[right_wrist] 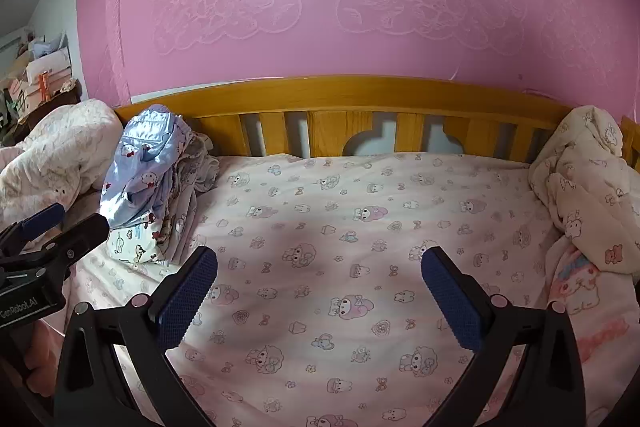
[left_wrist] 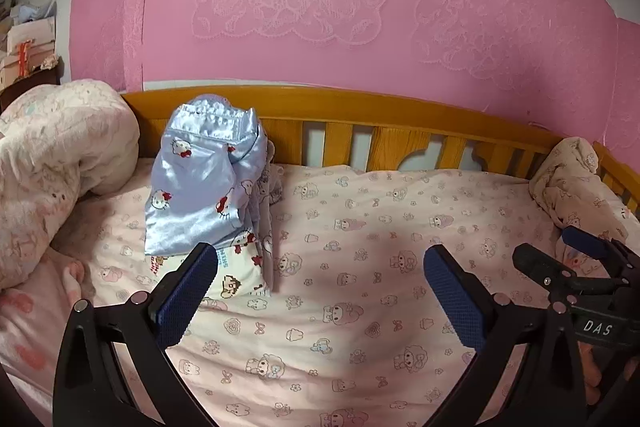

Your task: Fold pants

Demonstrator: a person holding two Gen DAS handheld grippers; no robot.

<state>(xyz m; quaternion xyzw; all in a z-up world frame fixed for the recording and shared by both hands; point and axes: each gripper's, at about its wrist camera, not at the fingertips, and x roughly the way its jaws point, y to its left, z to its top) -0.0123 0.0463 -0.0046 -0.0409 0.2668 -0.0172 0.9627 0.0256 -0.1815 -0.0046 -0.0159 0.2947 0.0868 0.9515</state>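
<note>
Folded light-blue satin pants with a Hello Kitty print [left_wrist: 204, 179] lie on top of a stack of folded clothes at the back left of the bed, against the wooden rail; they also show in the right wrist view [right_wrist: 144, 171]. A white printed garment [left_wrist: 236, 275] sits at the bottom of the stack. My left gripper [left_wrist: 320, 267] is open and empty, hovering above the sheet just right of the stack. My right gripper [right_wrist: 320, 267] is open and empty over the middle of the bed; it shows in the left wrist view [left_wrist: 560, 255].
A pink cartoon-print sheet [right_wrist: 340, 227] covers the bed. A wooden slatted rail [right_wrist: 360, 95] runs along the pink wall. A bunched quilt [left_wrist: 52, 155] lies at the left. A crumpled cream garment [right_wrist: 584, 187] lies at the right end.
</note>
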